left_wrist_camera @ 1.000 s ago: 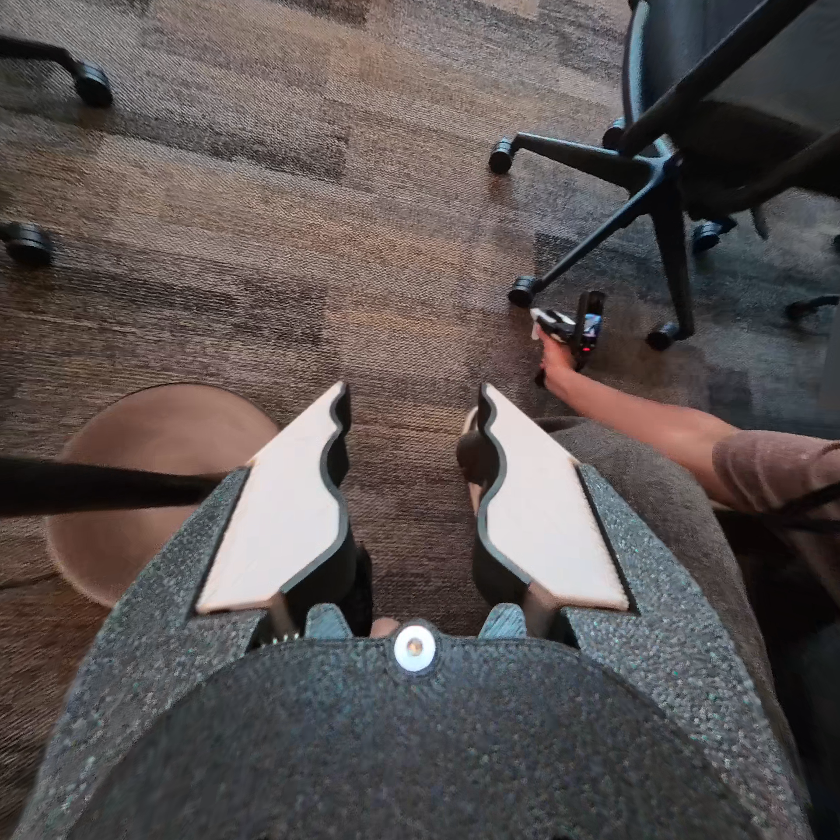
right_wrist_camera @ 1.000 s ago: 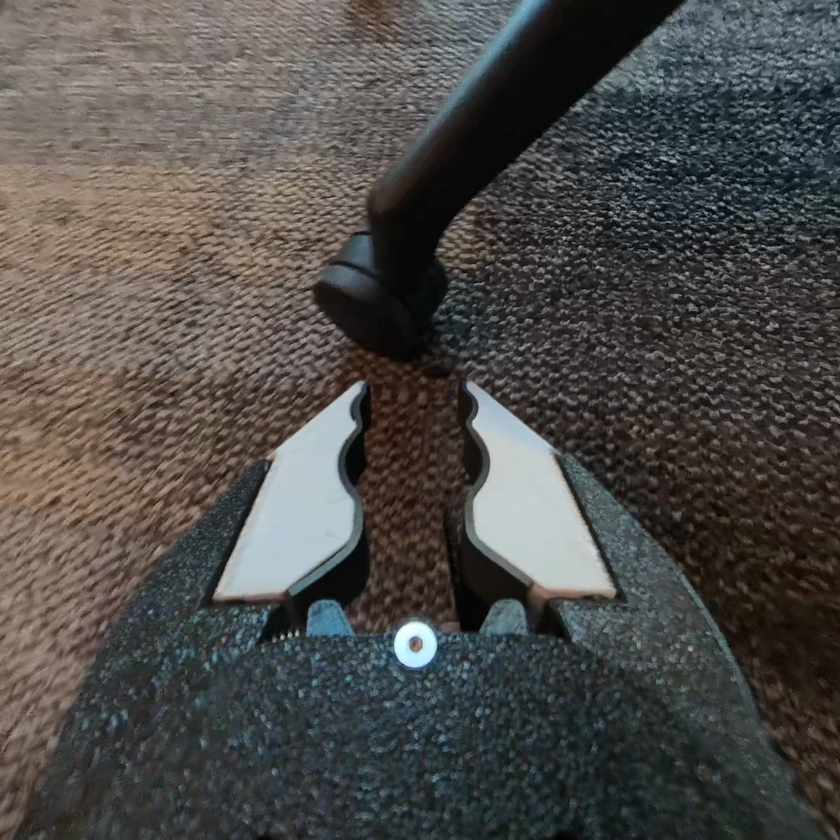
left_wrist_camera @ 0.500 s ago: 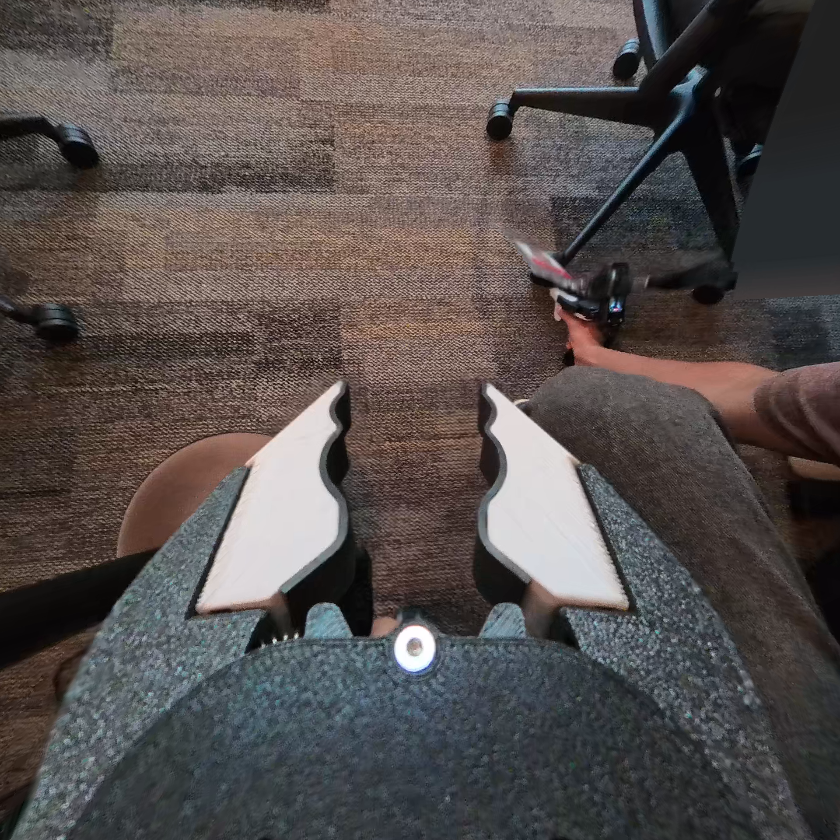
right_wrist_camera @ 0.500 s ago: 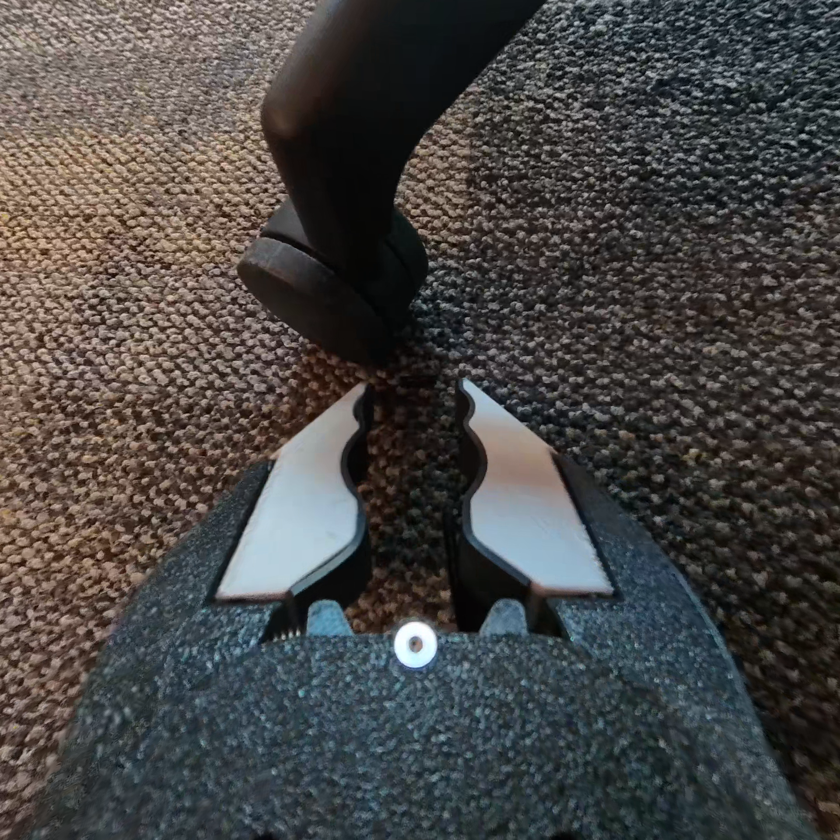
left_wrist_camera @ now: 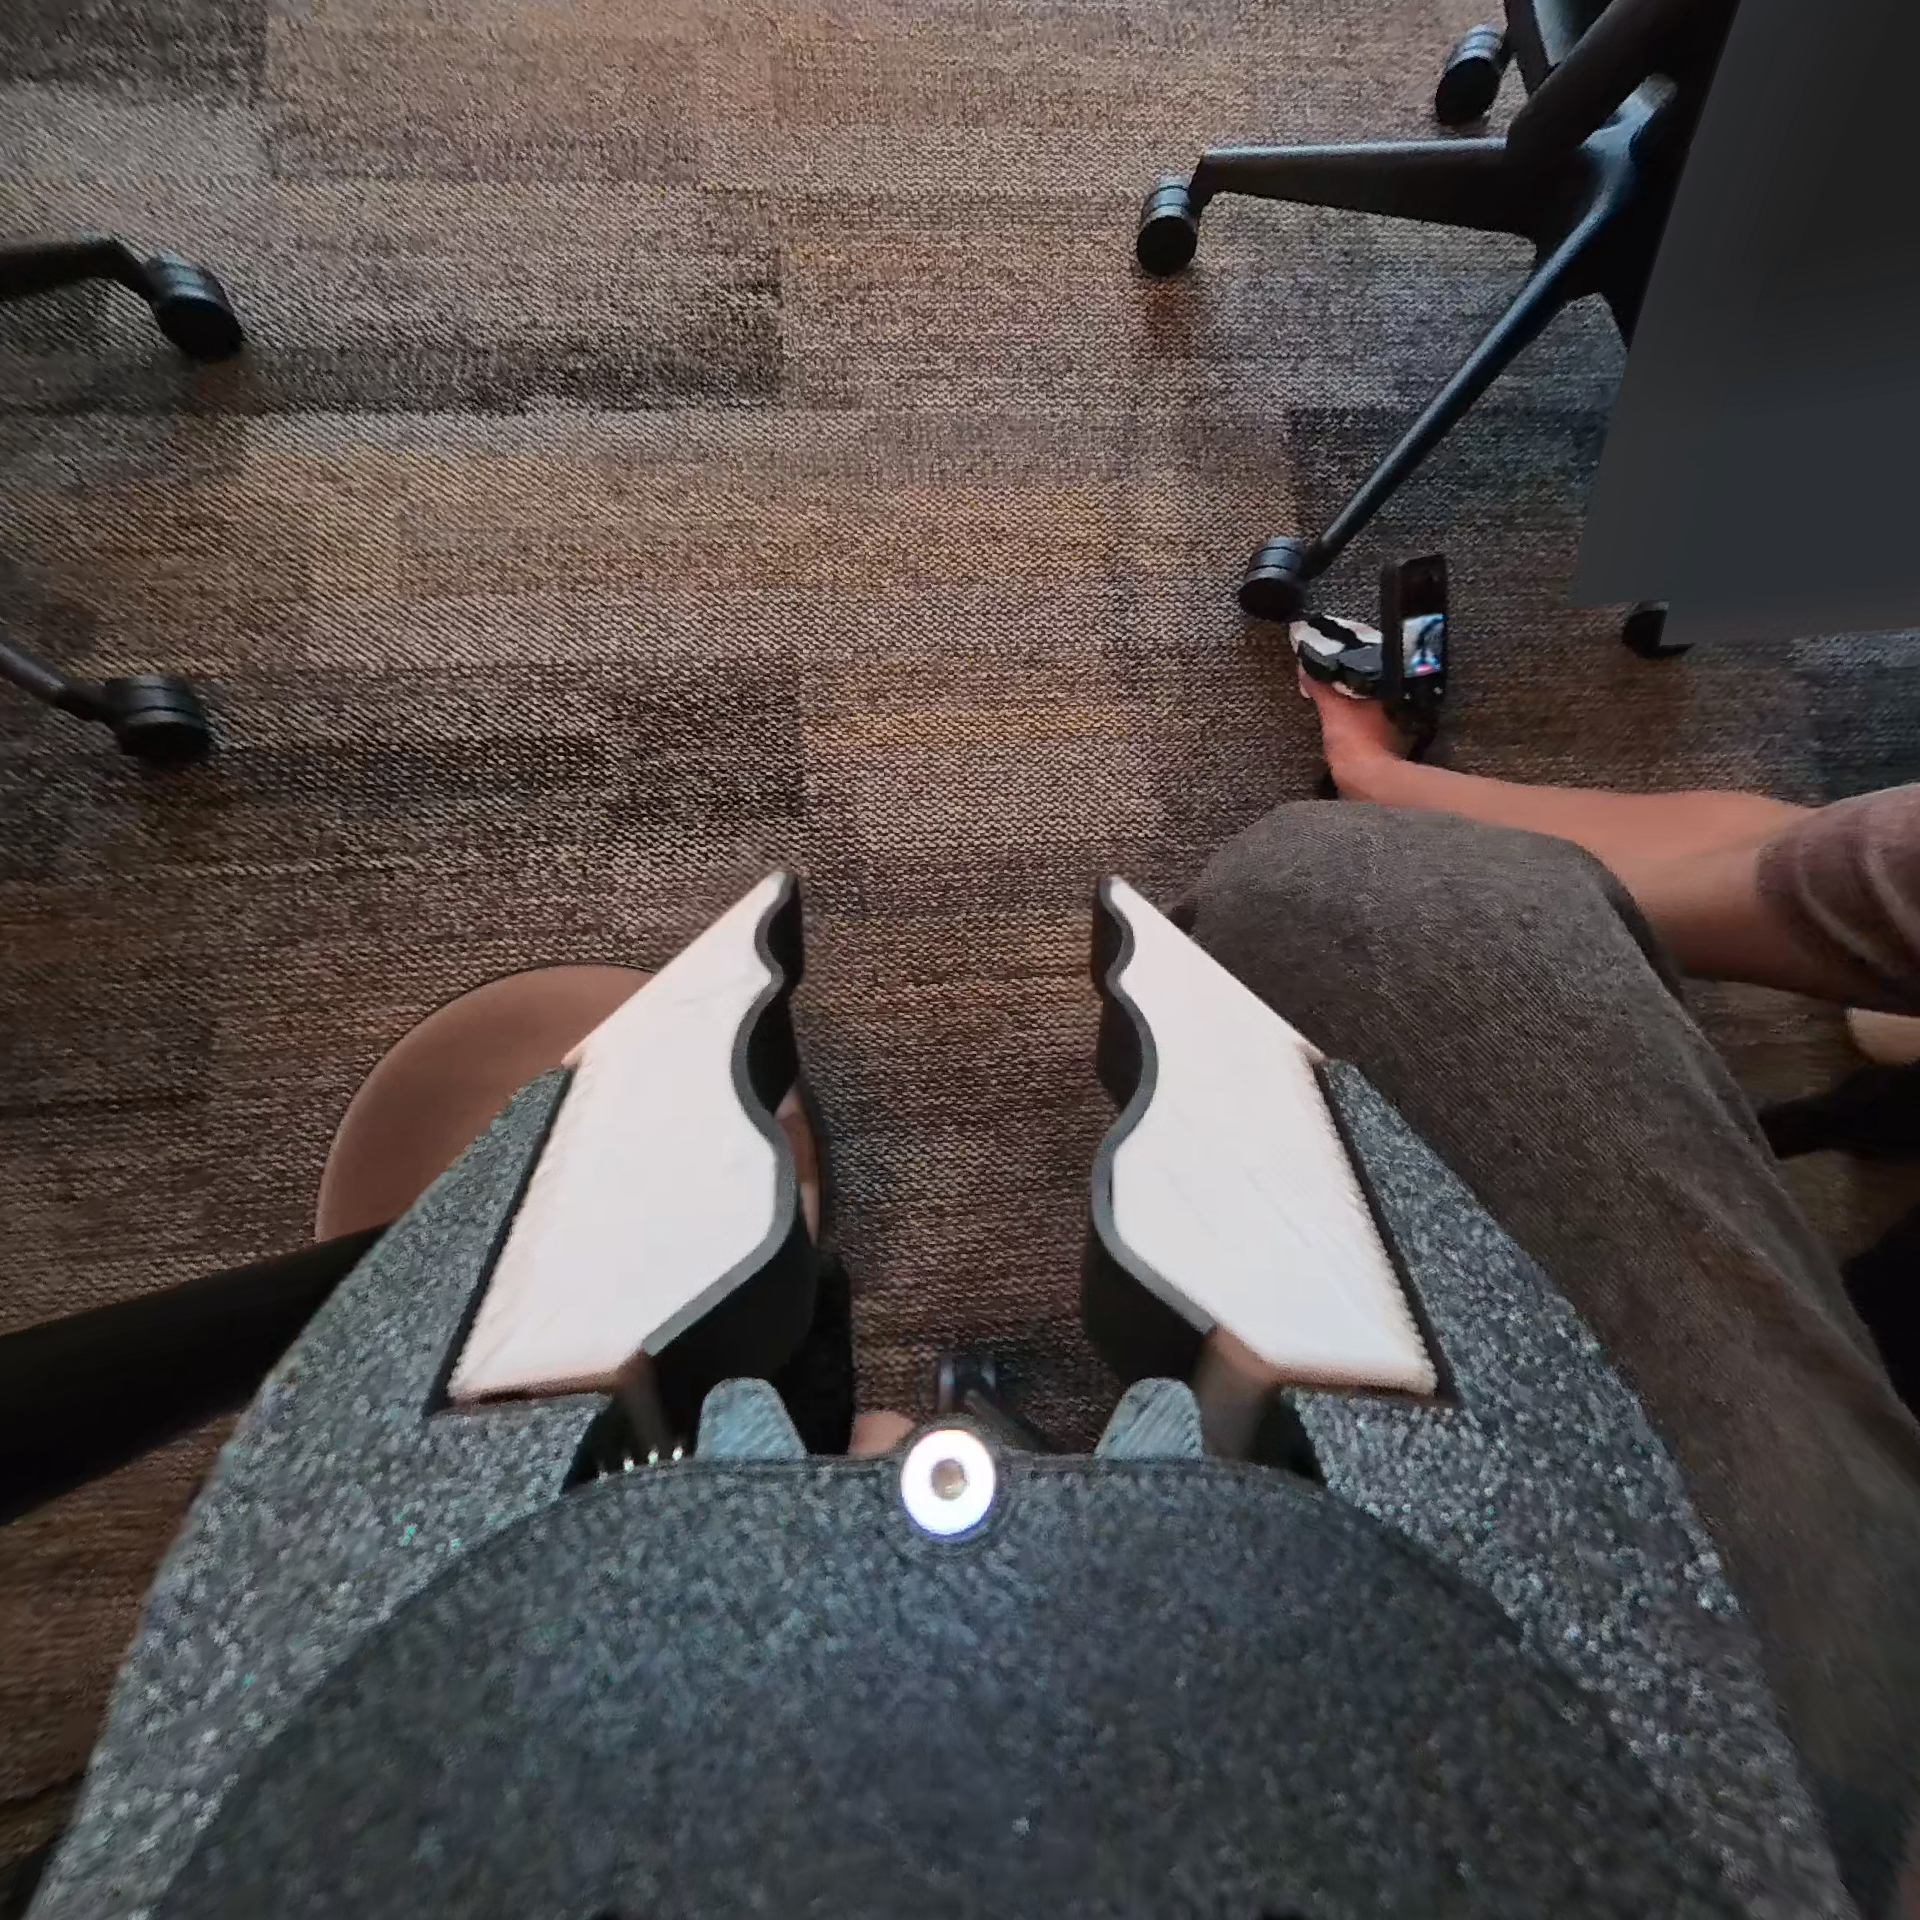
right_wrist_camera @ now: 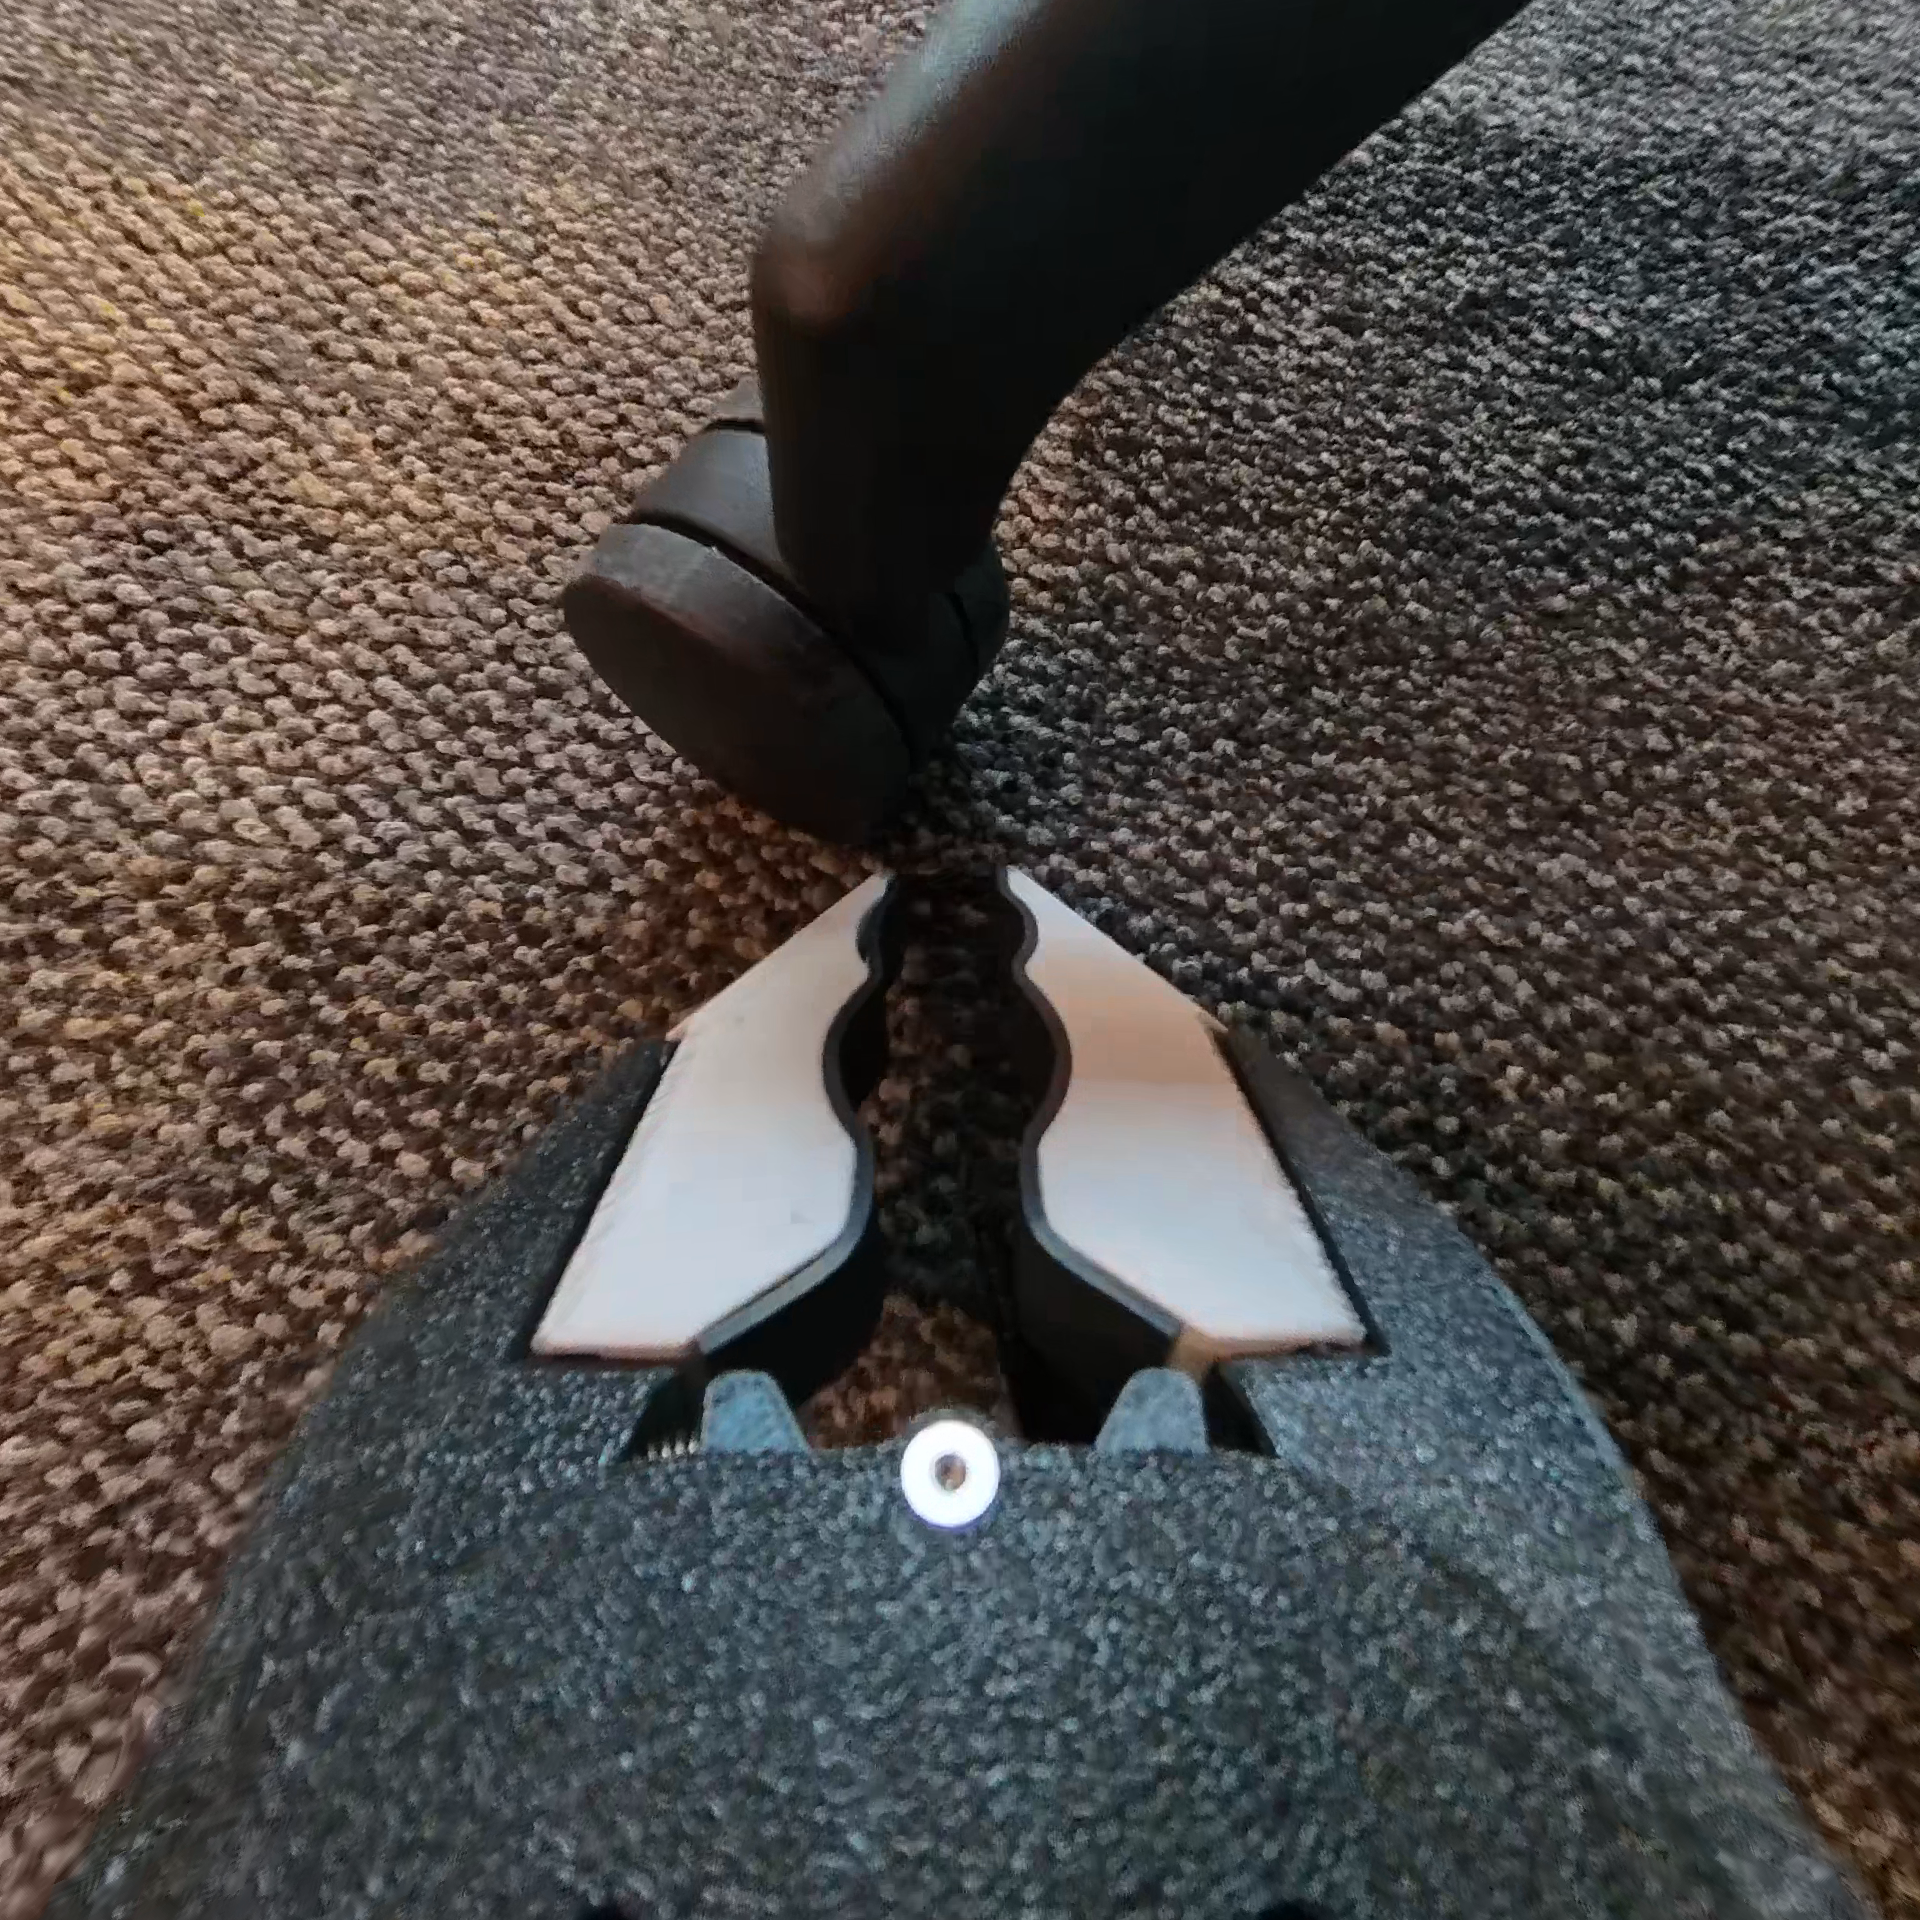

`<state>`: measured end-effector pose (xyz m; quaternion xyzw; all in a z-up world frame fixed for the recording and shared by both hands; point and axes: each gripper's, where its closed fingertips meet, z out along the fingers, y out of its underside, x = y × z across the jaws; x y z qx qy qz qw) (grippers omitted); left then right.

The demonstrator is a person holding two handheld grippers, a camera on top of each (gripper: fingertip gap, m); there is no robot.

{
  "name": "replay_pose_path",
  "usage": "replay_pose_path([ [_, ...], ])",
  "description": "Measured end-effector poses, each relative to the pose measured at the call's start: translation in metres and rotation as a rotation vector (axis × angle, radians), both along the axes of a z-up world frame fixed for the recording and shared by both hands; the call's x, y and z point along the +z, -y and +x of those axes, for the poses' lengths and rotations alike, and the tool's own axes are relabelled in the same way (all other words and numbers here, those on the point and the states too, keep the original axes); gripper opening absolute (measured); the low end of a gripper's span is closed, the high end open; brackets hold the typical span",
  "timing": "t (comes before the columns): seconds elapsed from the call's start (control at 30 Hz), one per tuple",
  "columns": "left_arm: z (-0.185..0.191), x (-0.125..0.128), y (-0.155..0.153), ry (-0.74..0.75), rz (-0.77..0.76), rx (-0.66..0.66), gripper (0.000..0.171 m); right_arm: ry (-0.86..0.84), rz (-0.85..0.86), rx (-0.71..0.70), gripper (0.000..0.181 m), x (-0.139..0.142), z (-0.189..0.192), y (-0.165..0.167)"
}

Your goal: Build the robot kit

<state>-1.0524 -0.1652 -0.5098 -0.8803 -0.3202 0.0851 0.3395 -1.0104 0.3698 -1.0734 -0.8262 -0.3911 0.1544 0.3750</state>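
Left hand-held gripper (left_wrist_camera: 945, 894) gaped wide, empty, above carpet (left_wrist_camera: 623, 520); right hand-held gripper (right_wrist_camera: 945, 883) narrow, empty, just near of chair caster (right_wrist_camera: 748, 686).

Castors (left_wrist_camera: 1164, 229): five in left view, maybe more hidden; grippers (left_wrist_camera: 945, 904): two.

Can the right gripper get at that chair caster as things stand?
Probably yes: the right gripper sits low over the carpet with the caster just ahead, nothing between. Its narrow jaw gap would likely need widening.

Left view high over carpet (left_wrist_camera: 623, 520); right view close, near castor (right_wrist_camera: 748, 675).
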Motion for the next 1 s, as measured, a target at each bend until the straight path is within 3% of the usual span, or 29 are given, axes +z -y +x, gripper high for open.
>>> replay_pose_path([
  [0.03, 0.0, 0.002, 0.0, -0.016, -0.005, -0.008, 0.056, -0.003, 0.008, 0.015, 0.017, 0.004, 0.001, 0.002],
  [0.13, -0.002, 0.011, -0.004, -0.066, -0.017, -0.037, 0.056, -0.034, 0.056, 0.092, 0.017, 0.036, 0.003, 0.016],
  [0.23, -0.006, 0.026, -0.012, -0.134, -0.028, -0.068, 0.055, -0.126, 0.123, 0.175, 0.016, 0.108, 0.005, 0.039],
  [0.4, -0.018, 0.058, -0.04, -0.197, -0.019, -0.114, 0.054, -0.304, 0.266, 0.293, 0.016, 0.298, -0.003, 0.09],
  [0.5, -0.024, 0.102, -0.074, -0.2, 0.107, -0.112, 0.054, -0.426, 0.373, 0.334, 0.016, 0.432, -0.011, 0.113],
  [0.63, 0.006, 0.145, -0.13, 0.008, 0.375, -0.179, 0.053, -0.597, 0.555, 0.371, 0.016, 0.611, -0.008, 0.127],
  [0.77, 0.041, 0.146, -0.177, 0.259, 0.465, -0.329, 0.053, -0.736, 0.688, 0.414, 0.016, 0.755, 0.014, 0.132],
  [0.9, 0.061, 0.117, -0.213, 0.6, 0.387, -0.375, 0.06, -0.778, 0.779, 0.445, 0.016, 0.839, 0.052, 0.139],
  [1.0, 0.075, 0.12, -0.232, 0.727, 0.407, -0.449, 0.057, -0.821, 0.757, 0.487, 0.016, 0.873, 0.08, 0.153],
])
